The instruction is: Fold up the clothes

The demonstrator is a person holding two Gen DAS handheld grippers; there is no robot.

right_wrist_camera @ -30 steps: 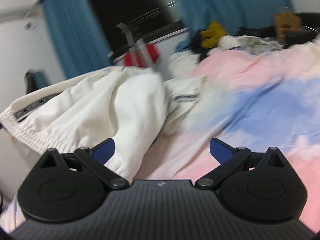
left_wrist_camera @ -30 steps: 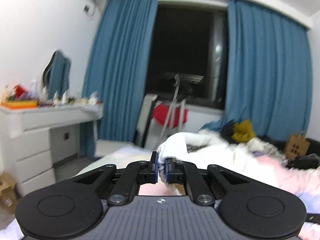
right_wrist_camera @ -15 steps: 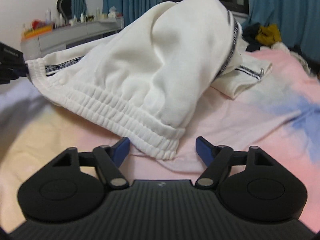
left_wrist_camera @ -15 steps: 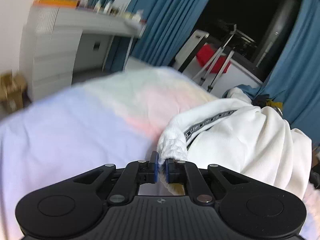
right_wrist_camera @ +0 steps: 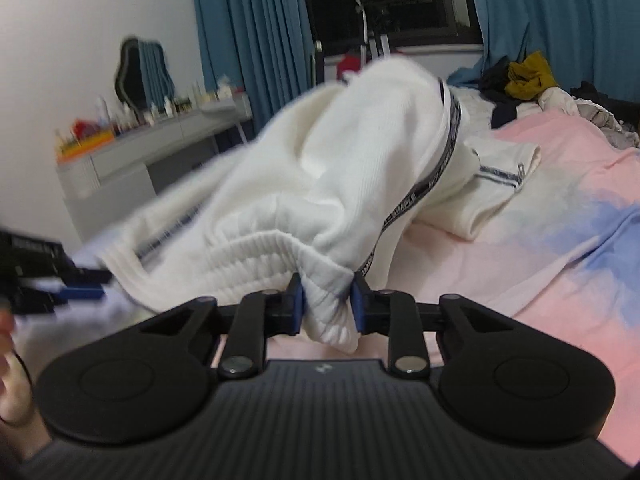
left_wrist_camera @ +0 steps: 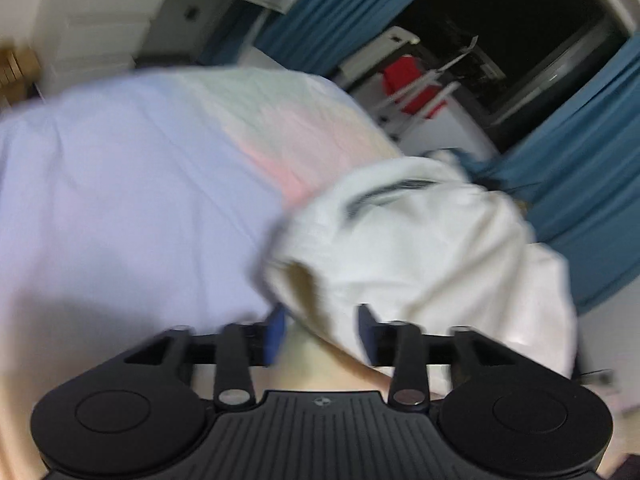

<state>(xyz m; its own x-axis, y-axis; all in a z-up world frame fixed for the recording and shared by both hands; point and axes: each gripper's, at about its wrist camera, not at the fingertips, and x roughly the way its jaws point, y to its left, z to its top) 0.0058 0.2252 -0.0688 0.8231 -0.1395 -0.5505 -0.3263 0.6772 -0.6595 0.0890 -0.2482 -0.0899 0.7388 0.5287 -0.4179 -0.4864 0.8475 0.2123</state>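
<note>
Right wrist: right tool (right_wrist_camera: pixel 327 307) pinches white trousers (right_wrist_camera: pixel 320 184)' waistband.

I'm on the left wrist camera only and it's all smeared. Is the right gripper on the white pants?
Observer: Yes. In the right wrist view, the right gripper has the ribbed waistband of the white pants bunched between its pads.
Operator: Where's the rest of them?
Observer: One leg, with dark stripes near its end, lies on the pink bedsheet beyond the raised part.
Operator: And my left gripper, seen from there?
Observer: The left gripper shows at the picture's left edge, beside the waistband's other end. It is too blurred there to tell contact.
</note>
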